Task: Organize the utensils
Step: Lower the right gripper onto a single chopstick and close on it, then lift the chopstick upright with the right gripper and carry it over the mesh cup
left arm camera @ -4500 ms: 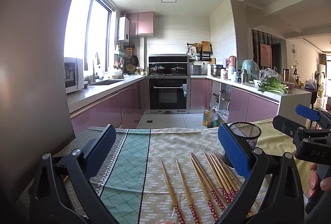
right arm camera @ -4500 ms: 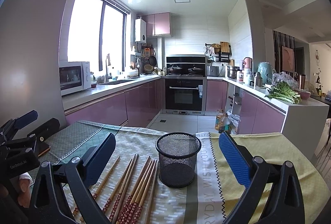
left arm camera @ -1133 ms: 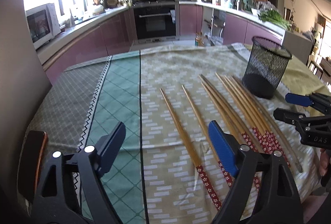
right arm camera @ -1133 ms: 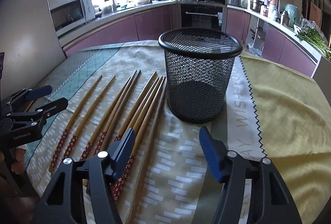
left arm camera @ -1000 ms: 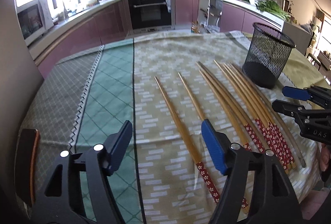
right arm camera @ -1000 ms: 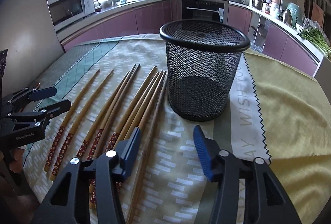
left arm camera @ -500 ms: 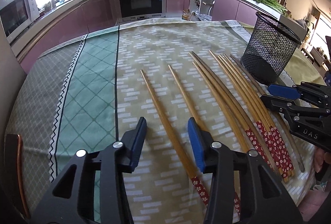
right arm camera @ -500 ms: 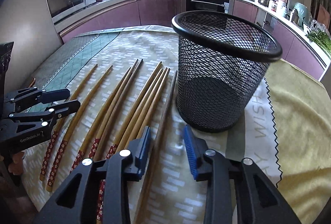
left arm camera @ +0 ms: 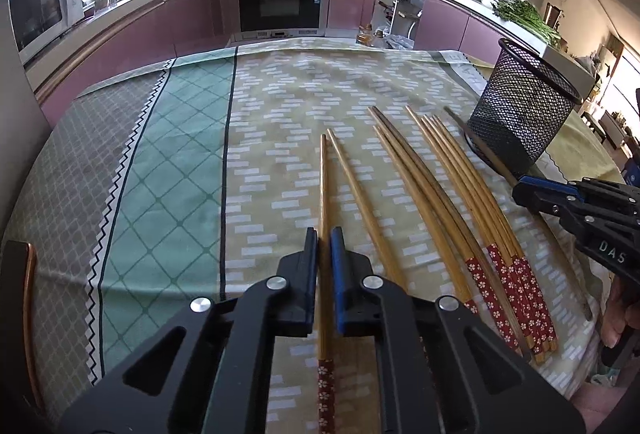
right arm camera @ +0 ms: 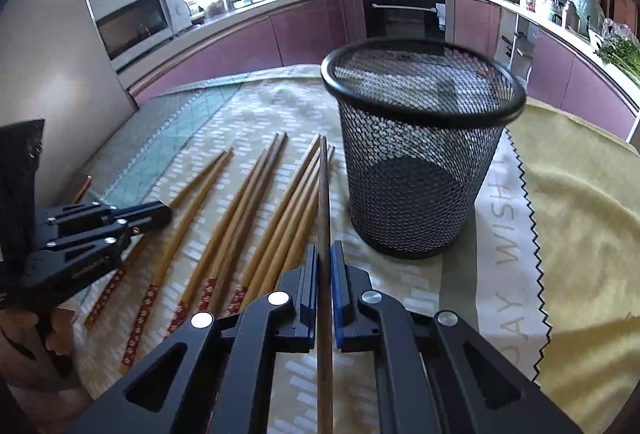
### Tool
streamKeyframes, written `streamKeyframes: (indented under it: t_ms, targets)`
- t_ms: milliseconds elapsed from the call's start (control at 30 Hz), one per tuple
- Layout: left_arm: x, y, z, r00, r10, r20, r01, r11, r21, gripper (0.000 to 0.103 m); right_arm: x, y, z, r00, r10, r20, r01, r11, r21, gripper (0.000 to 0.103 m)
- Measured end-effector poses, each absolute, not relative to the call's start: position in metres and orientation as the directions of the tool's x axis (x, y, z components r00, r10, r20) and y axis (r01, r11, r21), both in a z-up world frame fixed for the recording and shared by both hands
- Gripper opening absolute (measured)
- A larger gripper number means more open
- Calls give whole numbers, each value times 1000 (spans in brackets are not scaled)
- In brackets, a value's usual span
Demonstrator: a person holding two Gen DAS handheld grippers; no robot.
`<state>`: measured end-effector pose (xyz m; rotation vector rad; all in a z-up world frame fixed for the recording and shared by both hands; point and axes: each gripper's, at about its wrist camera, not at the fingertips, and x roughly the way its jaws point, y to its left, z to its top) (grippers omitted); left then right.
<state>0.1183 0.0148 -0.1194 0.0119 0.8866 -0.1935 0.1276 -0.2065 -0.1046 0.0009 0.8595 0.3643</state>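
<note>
- The long bamboo chopsticks with red flowered handle ends point(left arm camera: 452, 201) lie fanned on the patterned tablecloth point(left arm camera: 160, 161), tips towards the upper frame, red ends towards the near table edge at lower right.
- The left gripper point(left arm camera: 324, 246) has its jaws narrowed onto the leftmost light bamboo chopstick point(left arm camera: 323, 185), which runs straight up the centre of the left wrist view; its tip lies just beside the tip of the next stick.
- The right gripper point(right arm camera: 325, 262) clamps a darker brown chopstick point(right arm camera: 324, 193), pointing up the middle of the right wrist view, just left of the black wire-mesh cup point(right arm camera: 420, 153).
- The mesh cup stands upright on the cloth at centre right, near the stick tips; its rim is blurred.
- Open cloth lies left of the sticks, over the green diamond band, and right of the cup on the yellow part.
- Half a second ago both jaws stood apart around their sticks; both have closed, and the left stick has swung towards its neighbour.
</note>
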Motion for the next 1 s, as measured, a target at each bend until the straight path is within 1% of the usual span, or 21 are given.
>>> streamKeyframes:
  t_ms: [133, 367, 767, 1000]
  targets:
    - [109, 18, -110, 621, -189, -761, 190, 978, -88, 8, 119, -210, -90, 600, 368, -710, -349, 919, 182, 6]
    - [91, 23, -72, 659, -270, -702, 247, 959, -138, 8, 107, -224, -60, 638, 438, -633, -386, 893, 229, 6]
    - [60, 19, 11, 723, -430, -541, 380, 901, -209, 8, 96, -245, -9, 734, 469, -491, -412, 883, 227, 6]
    - [68, 4, 50, 750, -495, -438, 439, 869, -231, 8, 105, -254, 23, 769, 484, -418, -438, 875, 209, 6]
